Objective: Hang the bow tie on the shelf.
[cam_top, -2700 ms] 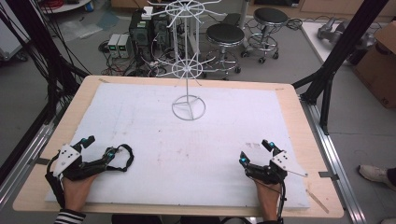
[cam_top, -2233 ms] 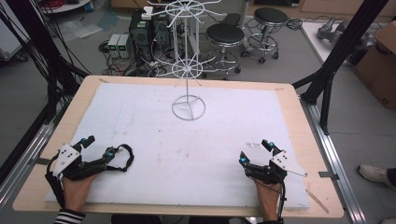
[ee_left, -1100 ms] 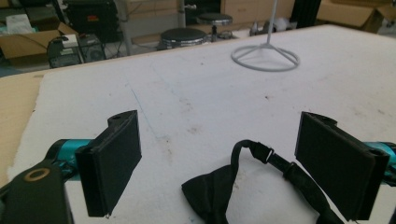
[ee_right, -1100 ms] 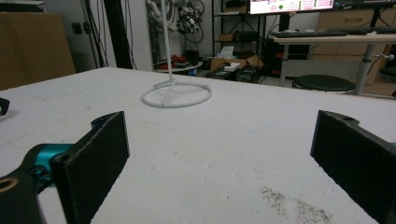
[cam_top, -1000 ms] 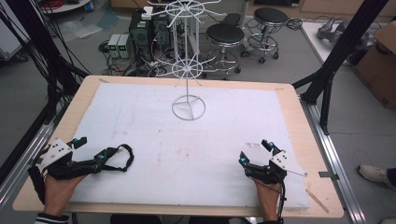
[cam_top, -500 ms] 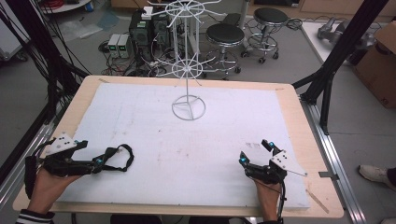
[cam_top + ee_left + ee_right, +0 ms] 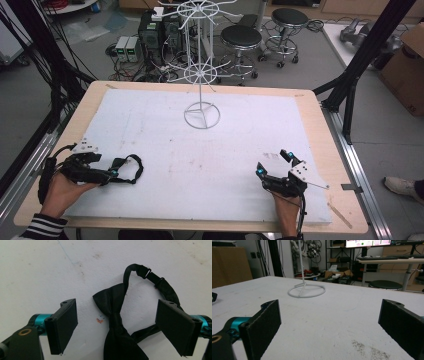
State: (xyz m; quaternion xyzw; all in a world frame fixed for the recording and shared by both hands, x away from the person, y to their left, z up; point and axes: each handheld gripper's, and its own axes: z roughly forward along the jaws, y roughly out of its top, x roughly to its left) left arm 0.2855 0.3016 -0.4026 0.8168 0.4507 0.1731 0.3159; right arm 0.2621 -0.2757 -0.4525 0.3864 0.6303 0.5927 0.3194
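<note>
Lining up the open left hand-held gripper (image 7: 117, 327) over the black bow tie (image 7: 117, 325) at the tabletop's (image 7: 210, 165) near left, we judge closing on its knot comes next; the right hand-held gripper (image 7: 273, 163) rests open, empty.

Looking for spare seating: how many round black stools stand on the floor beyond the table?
2. One stool stands just behind the white wire rack; the other stool is farther back and to its right. More may stand outside the frame.
</note>
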